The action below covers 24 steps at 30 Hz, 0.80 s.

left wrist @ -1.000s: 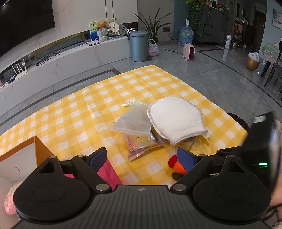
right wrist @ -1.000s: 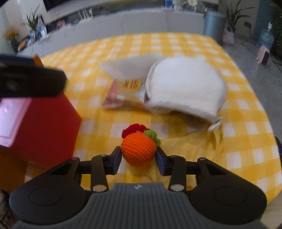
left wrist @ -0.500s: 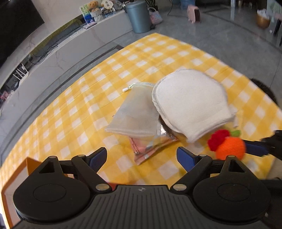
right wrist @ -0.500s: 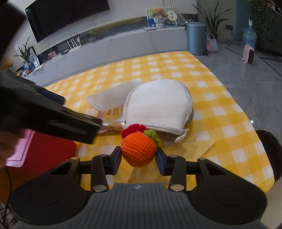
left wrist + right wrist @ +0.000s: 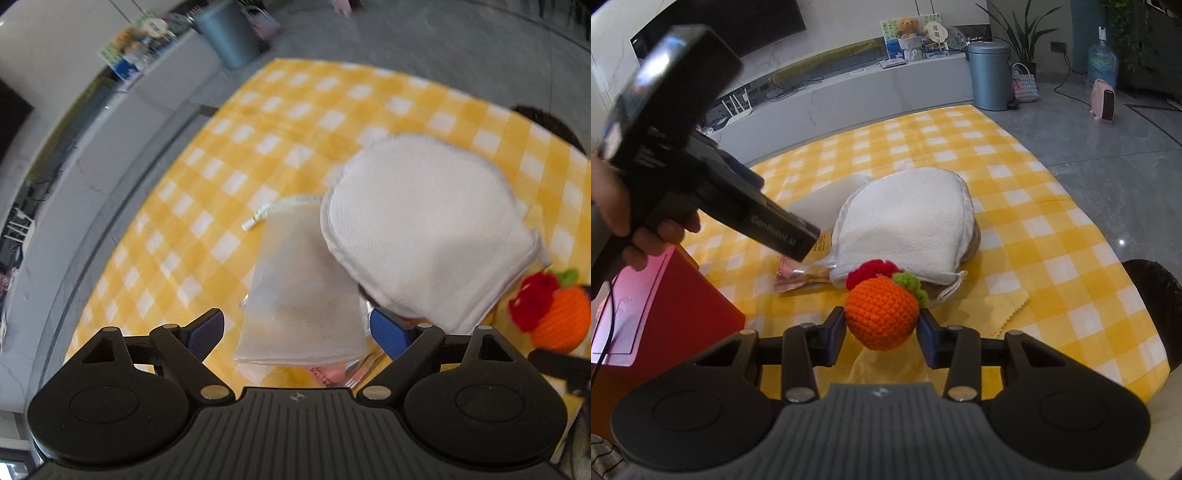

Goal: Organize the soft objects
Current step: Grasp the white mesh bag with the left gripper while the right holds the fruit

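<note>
- Right wrist view: right gripper [image 5: 882, 334] closed part-way, fingers [image 5: 834, 338] pressed on either side of an orange crochet ball [image 5: 882, 317] topped with a red tuft and a green tuft, held clear above the yellow checked table [image 5: 1052, 236].
- Same view only: a hand [image 5: 626, 221] at far left around the handle of the left gripper, whose dark body slants down toward the pile; its fingertips hidden here behind that body.
- Same view only: a red box [image 5: 661, 314] at near left with a pink inner face, standing at the table's left edge.
- Same view only: a folded yellow cloth [image 5: 997, 314] lying flat just beyond the right fingers.
- Left wrist view, blurred: left gripper [image 5: 297, 332] with fingers [image 5: 207, 328] spread wide and empty, poised over the near end of a translucent mesh pouch [image 5: 299, 288].
- Left wrist view only: full outline of the pouch with its drawstring at the far end, lying on a pink packet [image 5: 328, 373] and tucked under the left edge of the white fluffy mitt [image 5: 428, 229].
- Both views: the mitt in the middle of the table, the largest item of the pile.
- Left wrist view: the ball visible at the right edge, just right of the mitt's near corner.
</note>
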Each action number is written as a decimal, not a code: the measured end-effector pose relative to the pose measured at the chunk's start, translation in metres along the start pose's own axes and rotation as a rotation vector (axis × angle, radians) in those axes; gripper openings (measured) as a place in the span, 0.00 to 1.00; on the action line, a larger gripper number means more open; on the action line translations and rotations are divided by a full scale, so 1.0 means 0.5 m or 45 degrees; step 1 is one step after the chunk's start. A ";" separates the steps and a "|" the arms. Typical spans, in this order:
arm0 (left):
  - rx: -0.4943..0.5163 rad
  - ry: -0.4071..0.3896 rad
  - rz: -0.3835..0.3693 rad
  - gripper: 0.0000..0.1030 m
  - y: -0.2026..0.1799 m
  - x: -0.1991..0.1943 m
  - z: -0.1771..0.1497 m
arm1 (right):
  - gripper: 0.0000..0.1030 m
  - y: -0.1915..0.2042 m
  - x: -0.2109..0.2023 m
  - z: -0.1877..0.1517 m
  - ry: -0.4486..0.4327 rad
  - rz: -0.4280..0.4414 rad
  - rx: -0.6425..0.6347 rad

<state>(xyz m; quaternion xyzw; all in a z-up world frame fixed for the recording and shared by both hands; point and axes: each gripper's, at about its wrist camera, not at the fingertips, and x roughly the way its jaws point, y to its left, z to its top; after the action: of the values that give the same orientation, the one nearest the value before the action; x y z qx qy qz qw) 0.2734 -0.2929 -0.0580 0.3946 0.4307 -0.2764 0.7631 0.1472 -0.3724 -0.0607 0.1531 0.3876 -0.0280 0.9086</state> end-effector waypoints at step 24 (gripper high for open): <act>-0.121 0.107 0.096 0.03 -0.010 0.004 -0.027 | 0.40 -0.004 0.018 0.003 0.033 -0.032 0.001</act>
<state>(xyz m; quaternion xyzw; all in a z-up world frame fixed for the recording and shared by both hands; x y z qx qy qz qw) 0.2644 -0.2845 -0.0659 0.3852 0.4597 -0.2099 0.7722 0.1539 -0.3742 -0.0667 0.1490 0.4012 -0.0378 0.9030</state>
